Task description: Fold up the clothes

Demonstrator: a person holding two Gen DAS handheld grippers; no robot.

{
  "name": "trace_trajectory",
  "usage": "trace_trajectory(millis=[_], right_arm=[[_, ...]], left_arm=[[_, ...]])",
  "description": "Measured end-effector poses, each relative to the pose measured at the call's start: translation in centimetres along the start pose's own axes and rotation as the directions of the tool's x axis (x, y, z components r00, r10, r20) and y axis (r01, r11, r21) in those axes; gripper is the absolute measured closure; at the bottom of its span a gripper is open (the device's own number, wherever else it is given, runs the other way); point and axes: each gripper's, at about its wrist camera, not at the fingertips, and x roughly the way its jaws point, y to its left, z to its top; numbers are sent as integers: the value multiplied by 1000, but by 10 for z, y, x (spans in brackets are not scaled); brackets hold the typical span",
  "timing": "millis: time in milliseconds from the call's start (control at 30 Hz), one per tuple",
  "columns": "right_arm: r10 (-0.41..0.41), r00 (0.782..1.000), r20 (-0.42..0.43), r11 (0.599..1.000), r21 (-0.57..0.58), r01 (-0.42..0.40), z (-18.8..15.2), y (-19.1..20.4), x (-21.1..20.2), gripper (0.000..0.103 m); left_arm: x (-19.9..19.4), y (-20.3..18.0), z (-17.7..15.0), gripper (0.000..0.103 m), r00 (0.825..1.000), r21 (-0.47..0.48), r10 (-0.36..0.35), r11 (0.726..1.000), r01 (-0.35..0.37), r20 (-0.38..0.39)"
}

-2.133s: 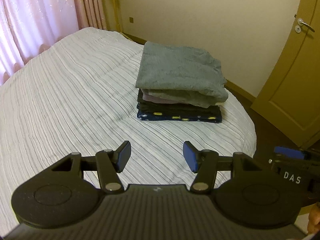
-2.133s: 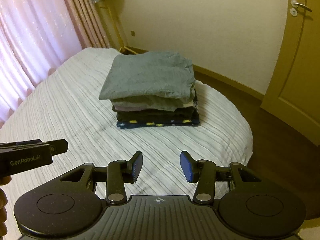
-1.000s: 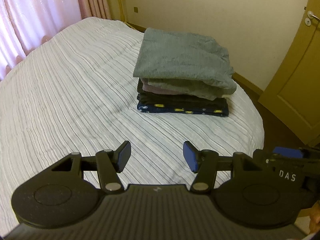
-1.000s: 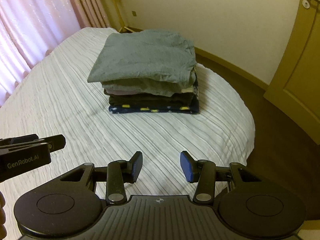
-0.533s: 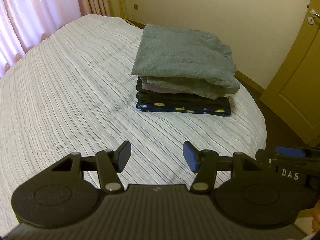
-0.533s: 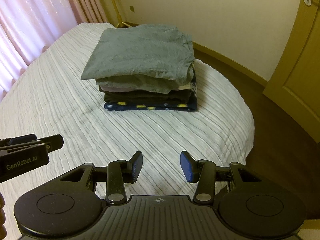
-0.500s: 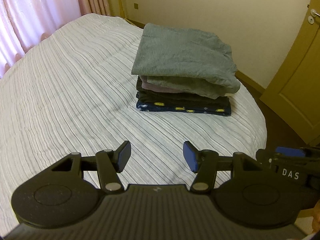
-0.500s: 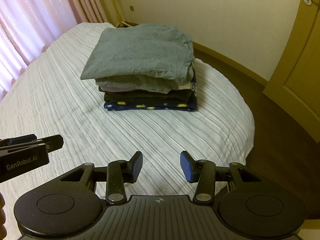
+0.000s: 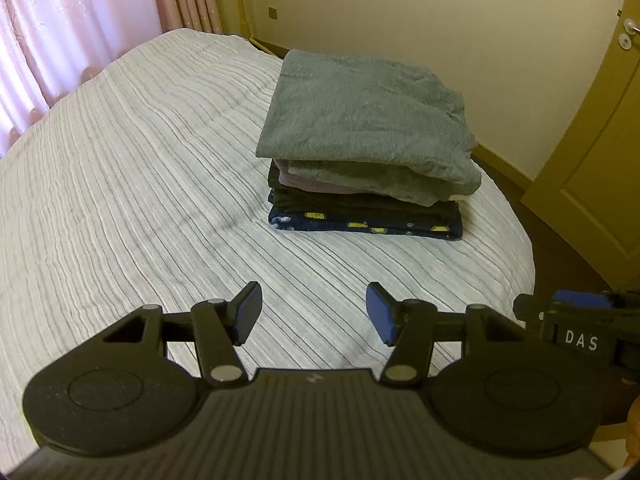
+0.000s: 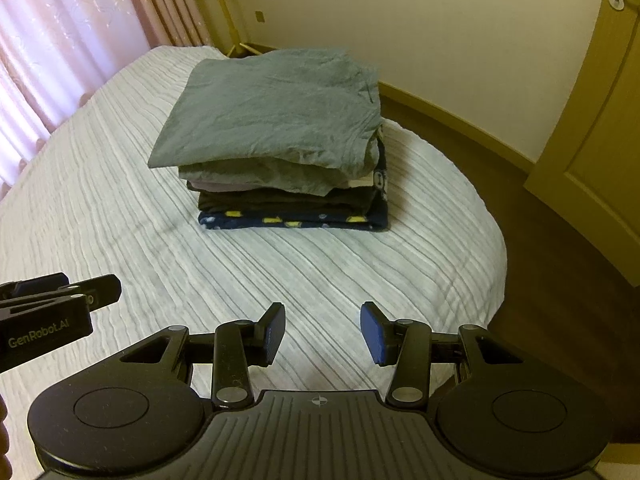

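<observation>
Both tongs have drifted closer to the stack of folded soft clothes (image 9: 366,160) at the bed's far right; left tongs (image 9: 312,314) and right tongs (image 10: 322,334) spread, empty. Fabric looks light, floppy; grip the near folded edges.

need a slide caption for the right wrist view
Open right gripper above a striped bed, facing a stack of folded clothes.
</observation>
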Motion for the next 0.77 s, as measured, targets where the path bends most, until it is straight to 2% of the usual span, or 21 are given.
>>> trace_trajectory(millis=[767], right_arm=[[-4,1000,-7,1000,-12,4,18,-15,9,57]], left_arm=[[8,-21,17,49,1000,32,1,999,-2,27]])
